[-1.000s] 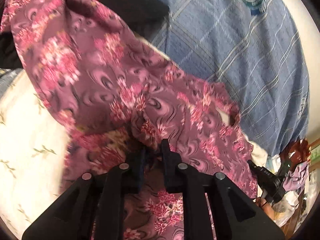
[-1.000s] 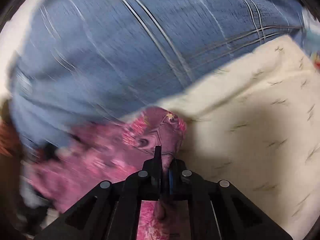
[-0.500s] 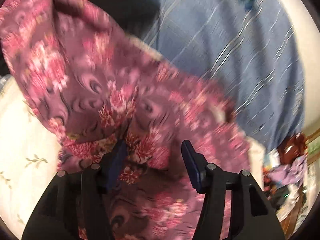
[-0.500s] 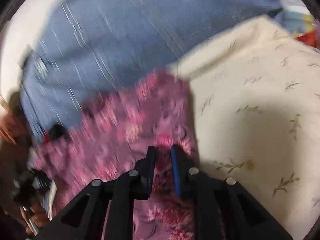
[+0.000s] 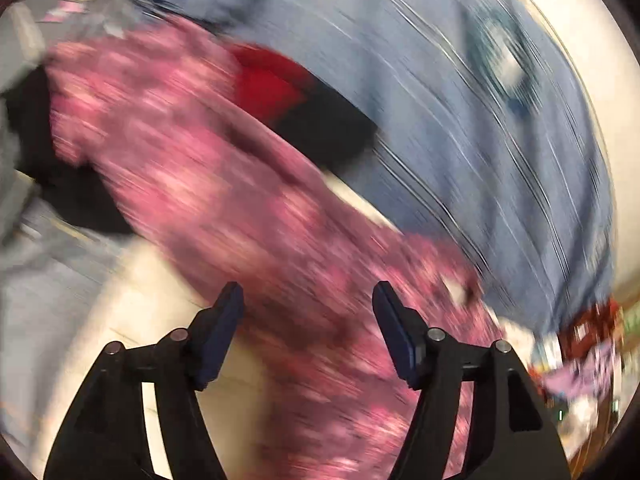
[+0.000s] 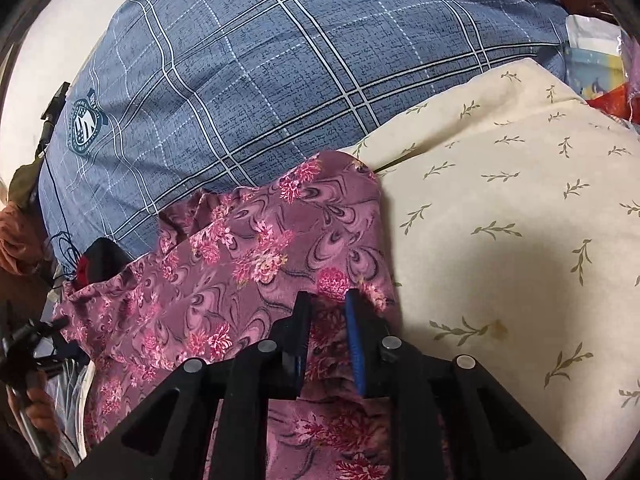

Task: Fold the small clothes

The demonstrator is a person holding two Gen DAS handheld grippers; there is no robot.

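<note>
Garment: a mauve floral-print cloth lies spread on a cream leaf-patterned quilt, its far edge against a blue plaid pillow.
Right gripper: black fingers slightly parted, a fold of the cloth between them; whether they grip it cannot be told.
Left gripper: jaws spread wide over the cloth, holding nothing; that view is heavily blurred.
Beyond: red fabric and black fabric beside the pillow.
</note>
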